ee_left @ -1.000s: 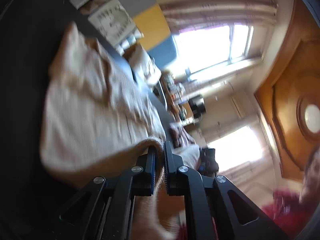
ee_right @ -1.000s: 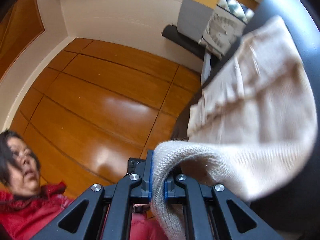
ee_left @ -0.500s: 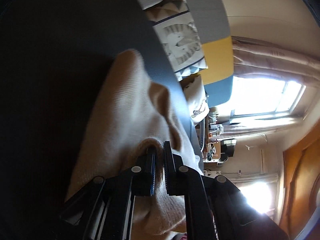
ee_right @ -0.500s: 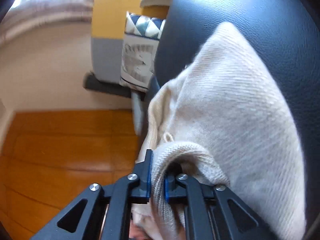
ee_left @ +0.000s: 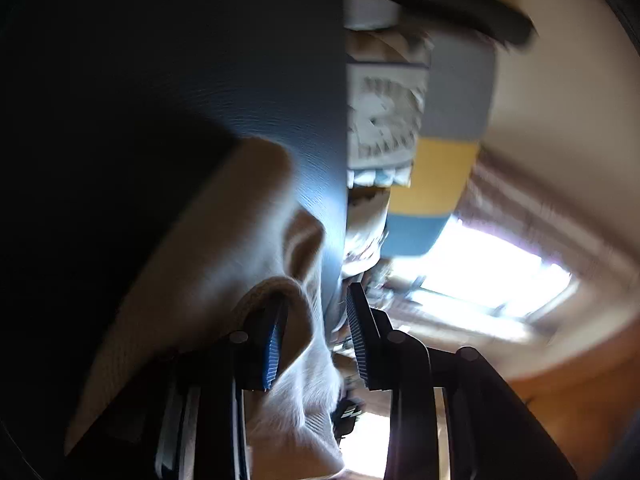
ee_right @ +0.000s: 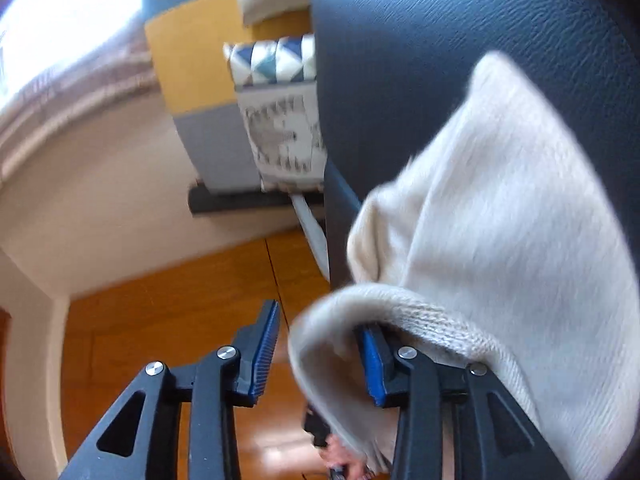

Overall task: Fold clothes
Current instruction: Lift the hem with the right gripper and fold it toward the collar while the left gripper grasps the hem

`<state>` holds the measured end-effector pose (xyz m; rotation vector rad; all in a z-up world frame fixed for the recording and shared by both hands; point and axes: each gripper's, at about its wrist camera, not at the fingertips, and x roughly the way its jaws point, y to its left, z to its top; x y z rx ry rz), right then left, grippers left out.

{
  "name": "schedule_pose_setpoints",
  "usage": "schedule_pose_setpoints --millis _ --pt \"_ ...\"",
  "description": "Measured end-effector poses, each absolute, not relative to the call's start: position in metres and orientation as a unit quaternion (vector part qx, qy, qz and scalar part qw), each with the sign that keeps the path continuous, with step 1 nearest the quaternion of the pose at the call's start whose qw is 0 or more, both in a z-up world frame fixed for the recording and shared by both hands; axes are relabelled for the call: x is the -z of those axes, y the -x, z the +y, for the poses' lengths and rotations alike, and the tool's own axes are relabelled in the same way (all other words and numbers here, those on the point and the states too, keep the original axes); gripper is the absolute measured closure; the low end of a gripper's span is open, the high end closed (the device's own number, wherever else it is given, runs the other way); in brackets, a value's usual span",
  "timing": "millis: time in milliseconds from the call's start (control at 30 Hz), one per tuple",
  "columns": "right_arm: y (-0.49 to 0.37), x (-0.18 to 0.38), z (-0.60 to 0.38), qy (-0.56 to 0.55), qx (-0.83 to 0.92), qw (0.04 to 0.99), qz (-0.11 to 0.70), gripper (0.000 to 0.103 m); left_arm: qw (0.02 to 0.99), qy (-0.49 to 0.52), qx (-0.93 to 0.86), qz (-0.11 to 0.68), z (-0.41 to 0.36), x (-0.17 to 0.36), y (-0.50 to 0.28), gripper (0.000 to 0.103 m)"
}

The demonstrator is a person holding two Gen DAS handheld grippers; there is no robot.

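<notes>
Cream ribbed-knit sweater [ee_right: 500, 216], dark navy textured leather surface [ee_right: 440, 40], cushion with blue-and-white triangle pattern [ee_right: 276, 60], yellow, grey and blue colour-blocked panel [ee_left: 436, 172], orange-brown glossy wooden floor [ee_right: 180, 312], blue ridged pads [ee_right: 264, 356] on black jaws

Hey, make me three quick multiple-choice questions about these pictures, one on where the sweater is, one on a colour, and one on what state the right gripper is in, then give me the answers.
1. Where does the cream sweater lie?
A. on the wooden floor
B. on the dark padded surface
C. on the windowsill

2. What colour is the middle band of the striped cushion?
A. yellow
B. red
C. green

3. How do the jaws of the right gripper stand?
A. clamped tight on the hem
B. apart, with the hem loose between them
C. apart, with nothing between them

Answers:
1 B, the knit spreads over the dark textured surface.
2 A, yellow sits between the blue and grey bands.
3 B, the jaws have just been opening; a gap shows beside the ribbed hem, which drapes over one finger.
</notes>
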<state>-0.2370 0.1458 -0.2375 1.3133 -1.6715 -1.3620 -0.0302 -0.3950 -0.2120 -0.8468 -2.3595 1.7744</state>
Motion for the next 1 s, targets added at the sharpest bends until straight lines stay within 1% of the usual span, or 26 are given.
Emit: schedule_pose_setpoints --millis 67,133,167,233,267,300,333,400,467,567,667,733,867,1000 --pt "0.238 0.242 0.148 -0.479 0.507 0.295 -0.653 0.064 0.039 0.261 -0.557 -0.788 -0.393 0.218 0.028 0.068" --pt "0.240 0.244 0.150 -0.463 0.495 0.293 -0.674 0.064 0.037 0.259 -0.559 -0.787 -0.394 0.216 0.028 0.068" --pt "0.240 0.244 0.149 -0.459 0.495 0.294 -0.677 0.064 0.036 0.256 -0.561 -0.787 -0.396 0.212 0.029 0.066" --pt "0.241 0.234 0.145 -0.470 0.519 0.305 -0.646 0.064 0.034 0.229 -0.565 -0.792 -0.405 0.205 0.024 0.052" --pt "0.241 0.228 0.143 -0.474 0.531 0.310 -0.630 0.064 0.033 0.215 -0.567 -0.795 -0.409 0.202 0.022 0.048" --pt "0.239 0.222 0.141 -0.478 0.542 0.318 -0.614 0.064 0.032 0.204 -0.570 -0.795 -0.414 0.198 0.020 0.042" --pt "0.236 0.217 0.143 -0.482 0.552 0.327 -0.597 0.064 0.030 0.204 -0.581 -0.788 -0.417 0.193 0.020 0.041" --pt "0.228 0.206 0.142 -0.489 0.581 0.341 -0.555 0.064 0.021 0.224 -0.616 -0.755 -0.421 0.180 0.018 0.041" --pt "0.218 0.195 0.144 -0.491 0.615 0.350 -0.508 0.064 0.008 0.263 -0.660 -0.704 -0.420 0.168 0.009 0.041" --pt "0.193 0.177 0.158 -0.477 0.685 0.339 -0.433 0.064 -0.024 0.298 -0.709 -0.639 -0.413 0.164 -0.017 0.041" --pt "0.165 0.166 0.173 -0.460 0.737 0.320 -0.378 0.064 -0.041 0.341 -0.755 -0.558 -0.395 0.162 -0.036 0.041" --pt "0.146 0.168 0.185 -0.452 0.766 0.303 -0.342 0.064 -0.034 0.366 -0.777 -0.512 -0.378 0.161 -0.045 0.041" --pt "0.127 0.178 0.194 -0.469 0.784 0.297 -0.277 0.064 -0.016 0.376 -0.804 -0.460 -0.354 0.158 -0.058 0.041" --pt "0.119 0.179 0.192 -0.470 0.788 0.312 -0.245 0.064 -0.032 0.386 -0.830 -0.401 -0.341 0.149 -0.062 0.041"
